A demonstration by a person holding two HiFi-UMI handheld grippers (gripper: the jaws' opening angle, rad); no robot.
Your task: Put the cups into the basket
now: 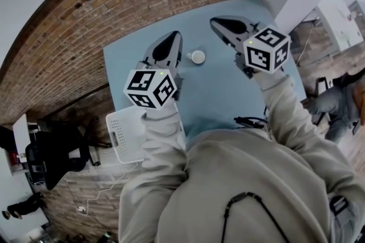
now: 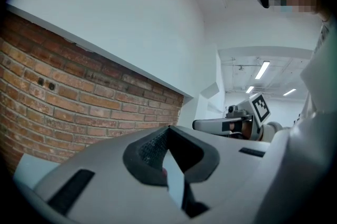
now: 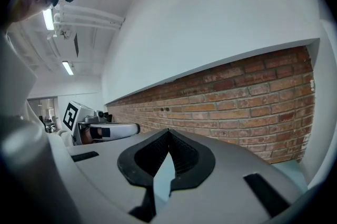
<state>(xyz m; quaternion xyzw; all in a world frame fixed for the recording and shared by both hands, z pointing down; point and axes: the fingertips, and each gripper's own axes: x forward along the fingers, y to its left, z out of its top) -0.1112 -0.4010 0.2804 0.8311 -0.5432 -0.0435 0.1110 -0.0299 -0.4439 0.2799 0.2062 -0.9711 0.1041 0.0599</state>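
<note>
Jaws together, ribbed black pads (image 3: pixel 181 157); round white cup (image 1: pixel 198 56), smooth blue table (image 1: pixel 217 93).

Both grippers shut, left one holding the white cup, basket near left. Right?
No: the left gripper is shut on nothing. The head view shows the white cup standing on the table between the two grippers. Right gripper shut, basket near left: correct.

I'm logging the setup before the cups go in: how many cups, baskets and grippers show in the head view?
Cups: 1, the white cup
Baskets: 1, the white basket
Grippers: 2, the left gripper and the right gripper
Total: 4
</note>
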